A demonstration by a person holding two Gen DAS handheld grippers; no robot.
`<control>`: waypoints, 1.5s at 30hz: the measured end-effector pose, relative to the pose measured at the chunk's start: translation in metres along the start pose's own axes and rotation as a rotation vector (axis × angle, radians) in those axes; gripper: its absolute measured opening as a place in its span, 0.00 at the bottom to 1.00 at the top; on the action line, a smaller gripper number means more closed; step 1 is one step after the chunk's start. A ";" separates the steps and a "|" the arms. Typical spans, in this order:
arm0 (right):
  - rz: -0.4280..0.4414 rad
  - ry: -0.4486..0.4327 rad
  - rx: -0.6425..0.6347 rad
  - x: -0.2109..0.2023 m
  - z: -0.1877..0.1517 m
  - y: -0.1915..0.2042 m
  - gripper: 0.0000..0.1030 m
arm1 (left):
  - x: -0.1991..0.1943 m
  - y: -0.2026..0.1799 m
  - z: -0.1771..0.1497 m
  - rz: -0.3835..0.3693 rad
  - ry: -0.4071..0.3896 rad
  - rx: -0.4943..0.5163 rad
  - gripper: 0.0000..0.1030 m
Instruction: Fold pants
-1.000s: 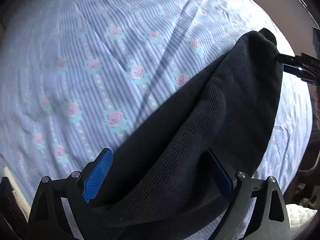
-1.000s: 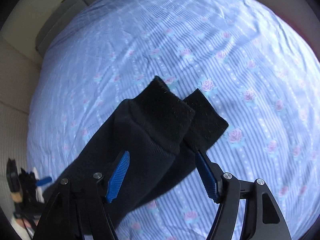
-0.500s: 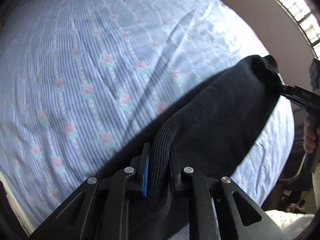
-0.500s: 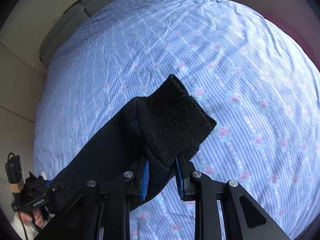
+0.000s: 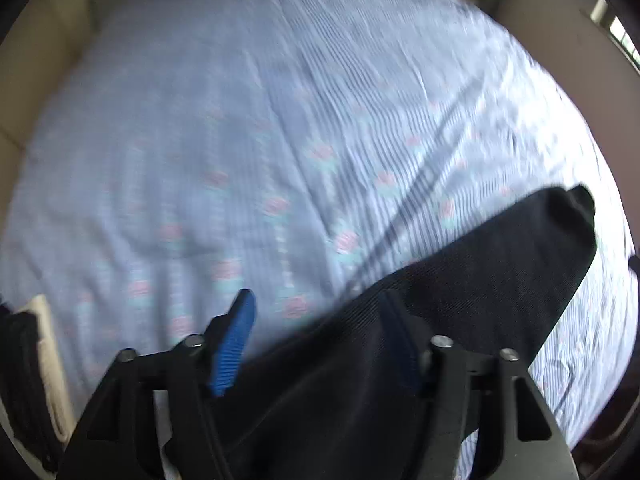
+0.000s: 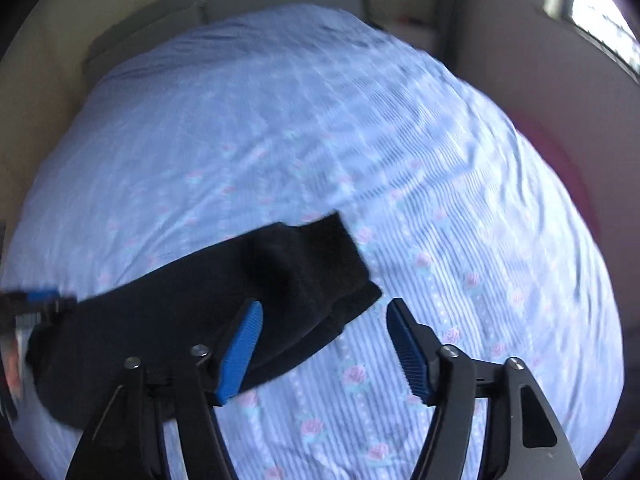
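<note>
Pants (image 5: 460, 320) blurred, near end cut off behind wide-open left tool (image 5: 320, 340); right tool (image 6: 324, 336) likewise wide, just reopened.

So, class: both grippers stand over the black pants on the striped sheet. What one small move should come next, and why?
Probably lower the right gripper to pinch the cuff end of the black pants again. Both grippers' jaws have just been opening and grip nothing; the pants lie long and narrow on the striped sheet, with no crosswise fold showing, and the left gripper hovers over the other end.
</note>
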State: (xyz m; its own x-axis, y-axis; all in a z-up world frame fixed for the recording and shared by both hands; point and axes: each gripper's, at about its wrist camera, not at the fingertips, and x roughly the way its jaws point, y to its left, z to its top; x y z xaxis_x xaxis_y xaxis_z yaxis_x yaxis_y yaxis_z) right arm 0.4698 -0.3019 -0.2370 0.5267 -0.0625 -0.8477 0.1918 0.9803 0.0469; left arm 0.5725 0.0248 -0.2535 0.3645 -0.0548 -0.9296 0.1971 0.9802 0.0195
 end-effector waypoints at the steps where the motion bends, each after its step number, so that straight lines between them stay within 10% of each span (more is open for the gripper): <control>1: 0.037 -0.011 -0.047 -0.013 -0.006 0.009 0.68 | -0.018 0.006 -0.010 0.015 -0.047 -0.017 0.78; 6: 0.305 0.107 -0.188 -0.021 -0.051 0.062 0.68 | -0.068 0.050 -0.091 0.008 -0.068 -0.210 0.89; 13: 0.402 0.291 -0.296 0.020 -0.108 0.115 0.68 | -0.027 0.107 -0.193 -0.149 0.101 -0.654 0.87; 18: 0.452 0.371 -0.278 0.041 -0.114 0.131 0.68 | 0.010 0.108 -0.212 -0.361 0.085 -0.911 0.85; 23: 0.486 0.408 -0.285 0.055 -0.113 0.144 0.68 | 0.045 0.102 -0.195 -0.398 0.098 -0.987 0.85; 28: 0.510 0.419 -0.278 0.059 -0.111 0.151 0.68 | 0.033 0.107 -0.161 -0.395 0.077 -0.961 0.38; 36: 0.651 0.317 -0.219 0.039 -0.071 0.158 0.68 | -0.017 0.113 -0.091 -0.368 -0.054 -0.849 0.35; 45: 0.700 0.206 -0.198 0.047 -0.043 0.166 0.68 | -0.003 0.137 -0.101 -0.357 -0.020 -0.878 0.35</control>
State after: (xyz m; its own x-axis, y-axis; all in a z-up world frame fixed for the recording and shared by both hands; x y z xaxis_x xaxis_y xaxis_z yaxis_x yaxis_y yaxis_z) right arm 0.4909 -0.1340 -0.2919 0.3014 0.6041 -0.7377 -0.2929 0.7949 0.5314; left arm 0.5068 0.1788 -0.2849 0.4325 -0.3738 -0.8205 -0.4524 0.6972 -0.5561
